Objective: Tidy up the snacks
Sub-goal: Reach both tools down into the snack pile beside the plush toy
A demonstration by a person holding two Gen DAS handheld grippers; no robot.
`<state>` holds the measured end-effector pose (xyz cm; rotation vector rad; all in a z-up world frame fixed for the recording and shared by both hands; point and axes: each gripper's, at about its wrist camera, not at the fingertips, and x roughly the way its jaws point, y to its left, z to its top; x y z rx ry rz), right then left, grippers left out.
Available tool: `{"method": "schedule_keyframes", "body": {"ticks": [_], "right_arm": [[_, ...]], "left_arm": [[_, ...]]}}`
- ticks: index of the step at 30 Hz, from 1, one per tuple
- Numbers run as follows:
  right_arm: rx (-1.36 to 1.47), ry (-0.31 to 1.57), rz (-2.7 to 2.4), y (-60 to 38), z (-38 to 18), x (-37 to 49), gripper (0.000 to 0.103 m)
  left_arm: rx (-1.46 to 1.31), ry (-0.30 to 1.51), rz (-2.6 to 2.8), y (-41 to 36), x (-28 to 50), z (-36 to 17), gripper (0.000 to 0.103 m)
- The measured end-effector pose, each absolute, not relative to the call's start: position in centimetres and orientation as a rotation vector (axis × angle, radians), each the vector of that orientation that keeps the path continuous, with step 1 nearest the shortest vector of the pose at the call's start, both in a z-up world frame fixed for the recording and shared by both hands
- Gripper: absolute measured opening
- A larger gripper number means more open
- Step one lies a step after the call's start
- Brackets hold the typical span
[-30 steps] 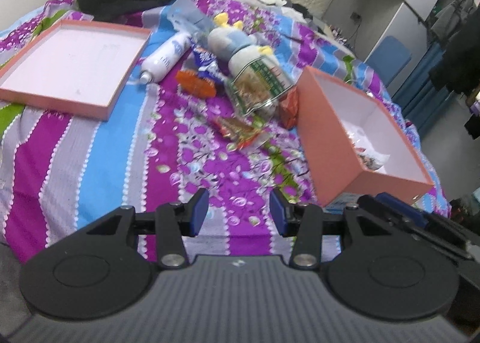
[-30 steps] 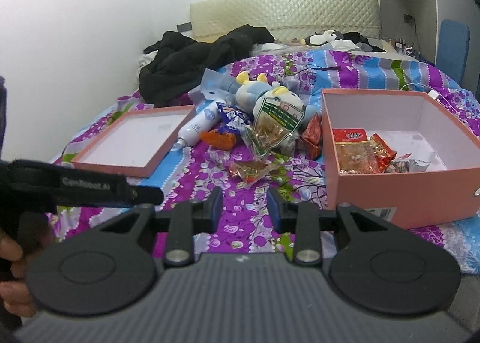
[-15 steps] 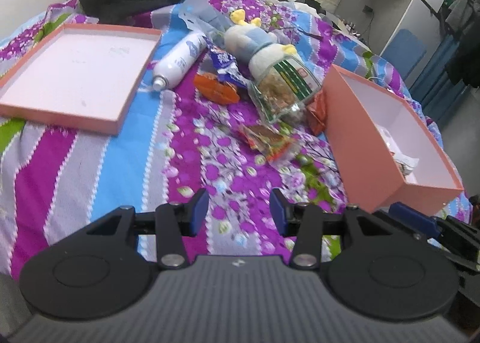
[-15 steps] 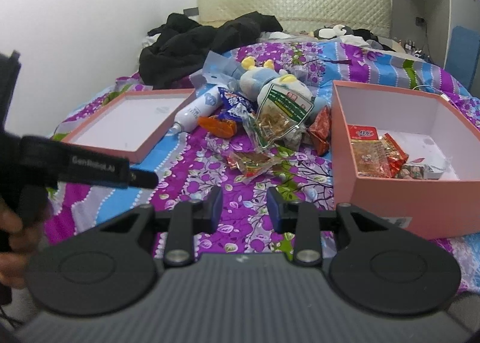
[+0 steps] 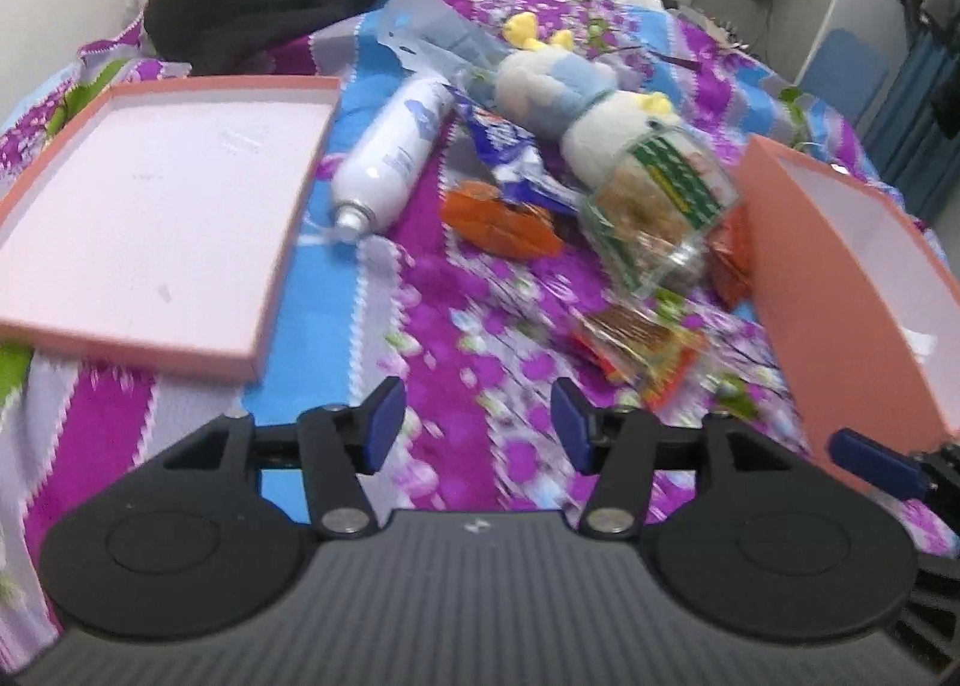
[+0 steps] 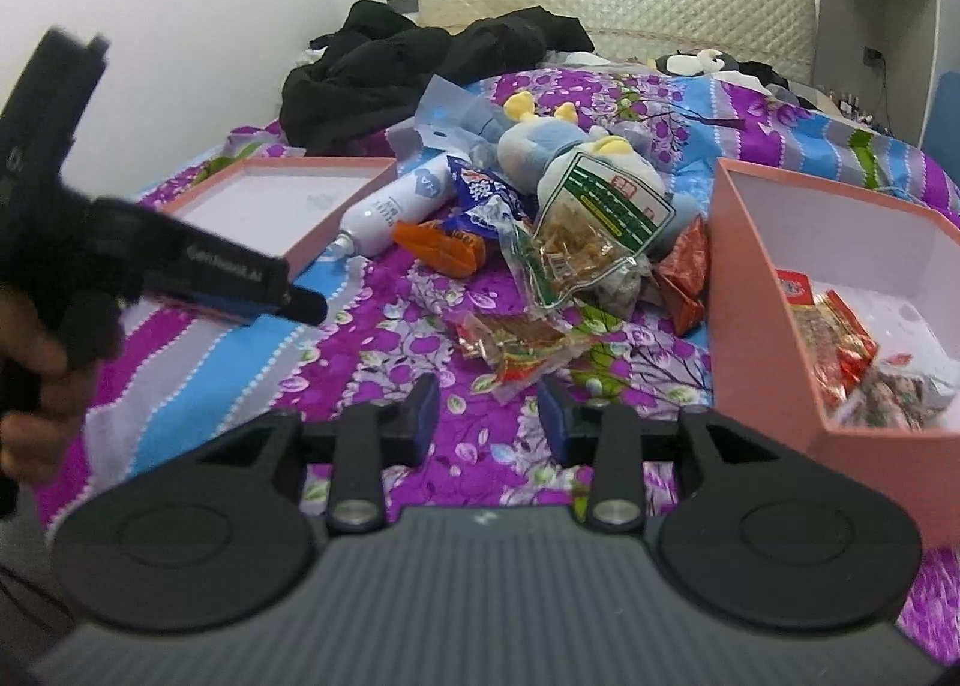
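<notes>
Pink lid, snack pile, pink box on a purple floral bedspread.
Pink shallow lid (image 5: 150,206) far left, white spray bottle (image 5: 393,158) beside it. Centre pile: orange packet (image 5: 498,218), blue-white wrapper (image 5: 510,158), plush toy (image 5: 576,98), clear bag with green label (image 5: 657,212); crinkled red-gold snack packet (image 6: 516,341) lies nearest both grippers. Deep pink box (image 6: 774,296) at right holds red snack packs (image 6: 834,332). Left gripper (image 5: 477,425) jaws opening, wide, nothing between. Right gripper (image 6: 489,416) jaws opening, narrower gap, nothing between.

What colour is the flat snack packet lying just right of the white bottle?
Orange; the flat snack packet shows best in the right wrist view.
</notes>
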<state>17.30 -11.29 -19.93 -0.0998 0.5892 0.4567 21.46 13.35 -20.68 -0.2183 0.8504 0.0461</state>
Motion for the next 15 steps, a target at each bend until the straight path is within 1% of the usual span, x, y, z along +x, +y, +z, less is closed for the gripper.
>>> {"method": "schedule_keyframes", "body": {"ticks": [2,4,6,7,8,10,12,15], "right_arm": [[-0.112,0.580,0.467,-10.7,-20.3,18.5,0.048],[-0.125,0.564,0.470,-10.2,-20.6,19.6,0.055],[-0.120,0.550,0.482,-9.9,-20.7,20.7,0.073],[-0.114,0.540,0.488,-9.8,-20.8,21.3,0.078],[-0.111,0.532,0.488,-9.7,-20.9,21.9,0.085],[-0.109,0.526,0.495,-9.4,-21.1,23.2,0.086],[-0.107,0.537,0.518,-9.0,-21.5,24.5,0.086],[-0.117,0.565,0.551,-8.2,-22.7,26.5,0.086]], "left_arm": [[-0.220,0.845,0.051,14.1,23.2,-21.0,0.067],[-0.235,0.844,0.049,14.8,24.7,-21.2,0.069],[-0.249,0.844,0.028,15.1,26.6,-21.4,0.072],[-0.252,0.844,0.021,15.1,27.3,-21.6,0.073],[-0.254,0.840,0.012,15.0,28.1,-21.6,0.074],[-0.252,0.837,-0.020,14.5,29.8,-21.8,0.076],[-0.225,0.835,-0.069,13.8,31.7,-21.9,0.084],[-0.198,0.830,-0.083,13.2,34.0,-22.5,0.085]]}}
